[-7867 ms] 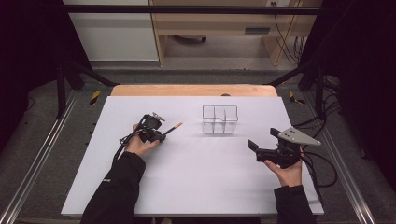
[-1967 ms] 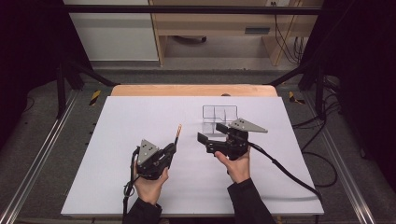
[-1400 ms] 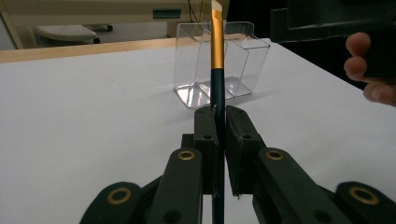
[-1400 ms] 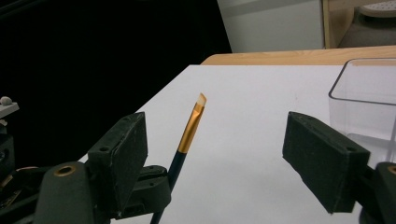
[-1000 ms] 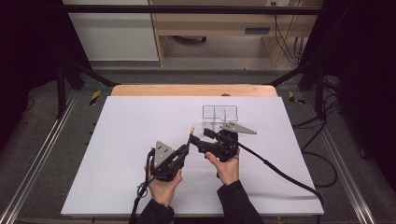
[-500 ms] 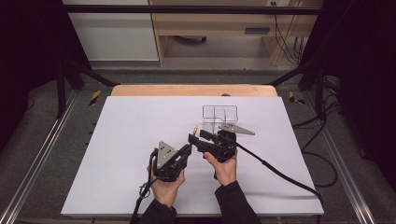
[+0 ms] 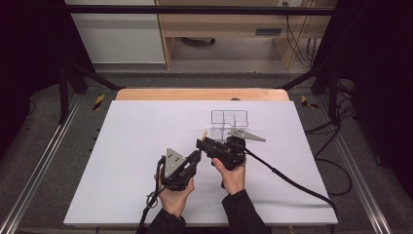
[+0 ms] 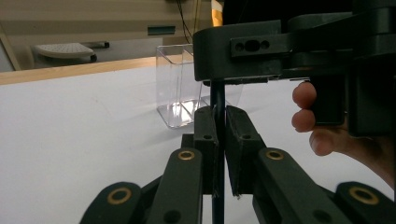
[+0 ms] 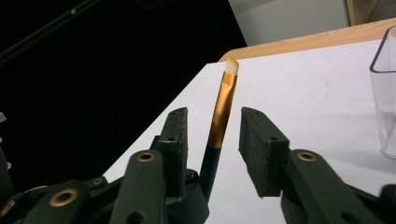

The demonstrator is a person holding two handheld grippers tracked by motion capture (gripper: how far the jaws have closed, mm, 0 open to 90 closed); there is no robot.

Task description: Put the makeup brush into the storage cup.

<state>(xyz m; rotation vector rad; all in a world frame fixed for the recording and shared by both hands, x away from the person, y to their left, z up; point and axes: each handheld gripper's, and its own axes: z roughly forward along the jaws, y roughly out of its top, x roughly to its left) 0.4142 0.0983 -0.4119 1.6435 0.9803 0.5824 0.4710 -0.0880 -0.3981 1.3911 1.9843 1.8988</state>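
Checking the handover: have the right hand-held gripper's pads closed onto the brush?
No: the brush stands between its pads with gaps on both sides.

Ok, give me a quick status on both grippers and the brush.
Left gripper shut on brush handle. Right gripper fingers straddle the brush, just been closing, not yet pressing. Clear organizer just beyond; nothing in the way.

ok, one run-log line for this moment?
phase: brush handover | left tool: shut on brush handle | right tool: jaws closing around brush, pads not touching | clear organizer: behind, on table
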